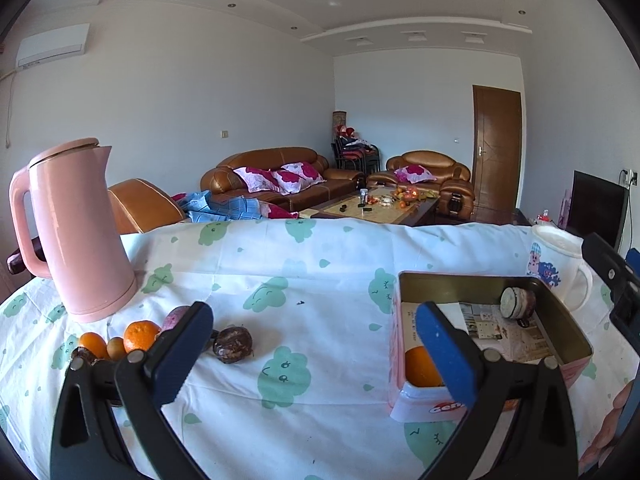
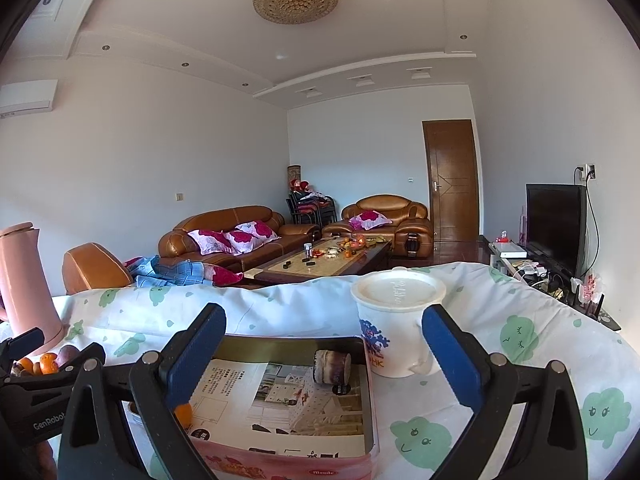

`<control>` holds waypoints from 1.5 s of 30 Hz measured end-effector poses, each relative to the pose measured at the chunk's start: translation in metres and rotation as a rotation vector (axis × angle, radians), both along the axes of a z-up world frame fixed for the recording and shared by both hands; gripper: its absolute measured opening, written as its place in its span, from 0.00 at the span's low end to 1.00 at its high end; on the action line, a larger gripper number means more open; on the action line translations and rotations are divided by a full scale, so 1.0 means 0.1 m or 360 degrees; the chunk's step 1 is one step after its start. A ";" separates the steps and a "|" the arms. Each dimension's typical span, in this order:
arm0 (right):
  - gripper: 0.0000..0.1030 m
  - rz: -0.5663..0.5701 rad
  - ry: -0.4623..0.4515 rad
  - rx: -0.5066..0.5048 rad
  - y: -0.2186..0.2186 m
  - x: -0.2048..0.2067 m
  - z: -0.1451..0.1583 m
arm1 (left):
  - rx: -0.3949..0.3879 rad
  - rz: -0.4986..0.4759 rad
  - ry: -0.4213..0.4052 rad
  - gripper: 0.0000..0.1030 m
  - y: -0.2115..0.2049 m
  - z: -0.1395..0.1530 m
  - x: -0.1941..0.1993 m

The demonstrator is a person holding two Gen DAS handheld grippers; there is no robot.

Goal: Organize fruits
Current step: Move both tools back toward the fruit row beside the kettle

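An open pink tin box [image 1: 460, 277] lined with printed paper stands on the table at the right. Inside lie an orange [image 1: 420, 366] at the near end and a round brown-purple fruit [image 1: 518, 303] with a pale end at the far end. My left gripper [image 1: 314, 320] hovers open over bare cloth, nothing between its fingers. A wrinkled dark fruit [image 1: 233, 345], oranges [image 1: 140, 334] and a purple fruit [image 1: 176, 317] lie beside its left finger. My right gripper [image 2: 324, 320] is open above the box [image 2: 288, 345], over the brown-purple fruit [image 2: 332, 366], and holds nothing.
A pink kettle [image 1: 80, 232] stands at the table's far left behind the fruit pile. A white lidded mug [image 2: 396, 332] stands just right of the box's far corner. A white cloth with green prints [image 1: 280, 272] covers the table. Sofas and a coffee table lie beyond.
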State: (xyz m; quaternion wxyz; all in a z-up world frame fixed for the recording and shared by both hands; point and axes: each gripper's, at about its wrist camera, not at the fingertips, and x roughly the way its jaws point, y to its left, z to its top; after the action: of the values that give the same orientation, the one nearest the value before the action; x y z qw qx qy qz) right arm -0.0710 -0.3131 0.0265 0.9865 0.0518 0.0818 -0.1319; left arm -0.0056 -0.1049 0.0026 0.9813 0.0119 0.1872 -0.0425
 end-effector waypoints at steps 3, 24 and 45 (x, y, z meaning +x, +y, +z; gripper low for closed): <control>0.96 -0.0003 -0.0004 0.0022 0.03 -0.03 -0.01 | -0.0006 0.0009 0.0008 1.00 0.04 -0.01 -0.03; 0.96 0.0190 0.0129 0.0089 0.56 -0.02 -0.08 | -0.0033 0.0020 0.0035 1.00 0.45 -0.03 -0.28; 0.96 0.0485 0.0235 0.0052 1.62 0.12 -0.14 | 0.0064 0.0187 0.0116 1.00 1.56 -0.07 -0.31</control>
State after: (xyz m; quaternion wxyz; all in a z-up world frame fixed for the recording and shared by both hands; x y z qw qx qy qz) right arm -0.0587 -0.1511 0.0125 0.9854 0.0449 0.1632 0.0171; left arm -0.0366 0.0507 -0.0049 0.9742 0.0191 0.2241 0.0185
